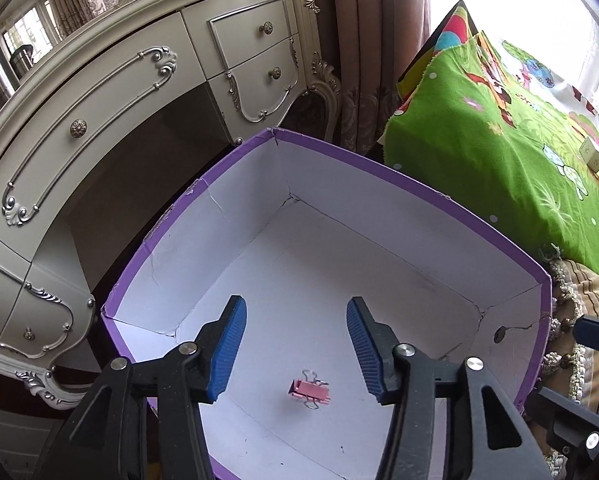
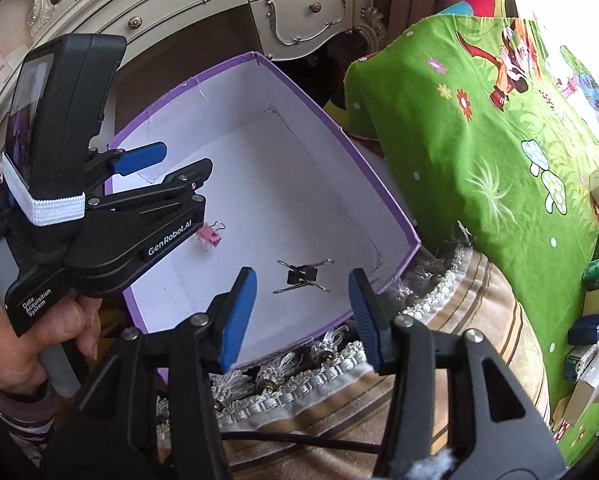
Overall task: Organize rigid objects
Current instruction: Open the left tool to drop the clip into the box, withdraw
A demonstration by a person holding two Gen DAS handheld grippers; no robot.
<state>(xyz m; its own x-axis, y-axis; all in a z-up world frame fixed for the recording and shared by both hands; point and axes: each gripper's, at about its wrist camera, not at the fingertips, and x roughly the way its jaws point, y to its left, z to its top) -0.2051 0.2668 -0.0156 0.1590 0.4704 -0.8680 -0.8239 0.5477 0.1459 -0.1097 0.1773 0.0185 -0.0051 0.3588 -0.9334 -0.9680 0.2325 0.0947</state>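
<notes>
A purple box [image 1: 379, 168] with a white inside stands open below both grippers. A pink binder clip [image 1: 309, 394] is in it, loose, low between the blue pads of my left gripper [image 1: 296, 308], which is open and touches nothing. In the right wrist view the box [image 2: 323, 112] also holds a black binder clip [image 2: 303, 276], slightly blurred, with its wire handles spread. It shows between the tips of my right gripper [image 2: 302, 280], free of both pads. The pink clip [image 2: 210, 237] lies further left, near my left gripper [image 2: 185, 158], which a hand [image 2: 39, 340] holds.
A cream dresser [image 1: 99, 100] with drawers stands behind the box. A green cartoon blanket [image 2: 479, 140] lies to the right, with several small boxes [image 2: 595, 280] on it. A fringed striped cushion [image 2: 439, 320] borders the box's near side. A curtain [image 1: 371, 40] hangs behind.
</notes>
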